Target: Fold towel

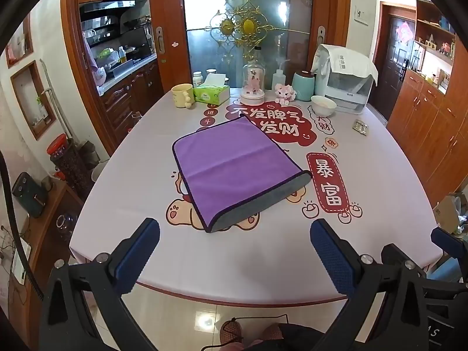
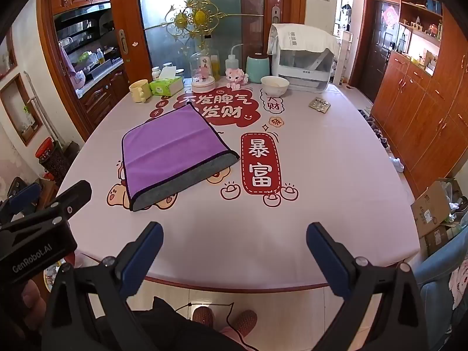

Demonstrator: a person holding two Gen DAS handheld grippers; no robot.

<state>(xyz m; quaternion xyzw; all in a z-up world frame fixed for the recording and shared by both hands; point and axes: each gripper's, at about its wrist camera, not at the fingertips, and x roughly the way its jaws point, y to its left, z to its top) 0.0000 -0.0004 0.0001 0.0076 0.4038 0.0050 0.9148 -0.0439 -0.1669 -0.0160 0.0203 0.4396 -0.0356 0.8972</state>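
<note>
Purple on top, grey beneath: towel (image 1: pixel 234 163) lying flat on the table (image 1: pixel 263 248), already doubled over once, grey under-layer peeking out along the near edge. Soft, light, limp by the look of it; likely to sag and drape once lifted, no risk of breakage, some drag on the printed tablecloth (image 2: pixel 307 204). Best taken at the dark-trimmed corners, pinching both layers together. Left claw (image 1: pixel 234 251) spread wide, holding nothing, hanging over the near table edge. Right claw (image 2: pixel 234 256) likewise spread and empty, well apart from the towel. Left wrist view centres the towel straight ahead; right wrist view puts it off to the left and alone shows the cardboard boxes (image 2: pixel 435 213) on the floor.
</note>
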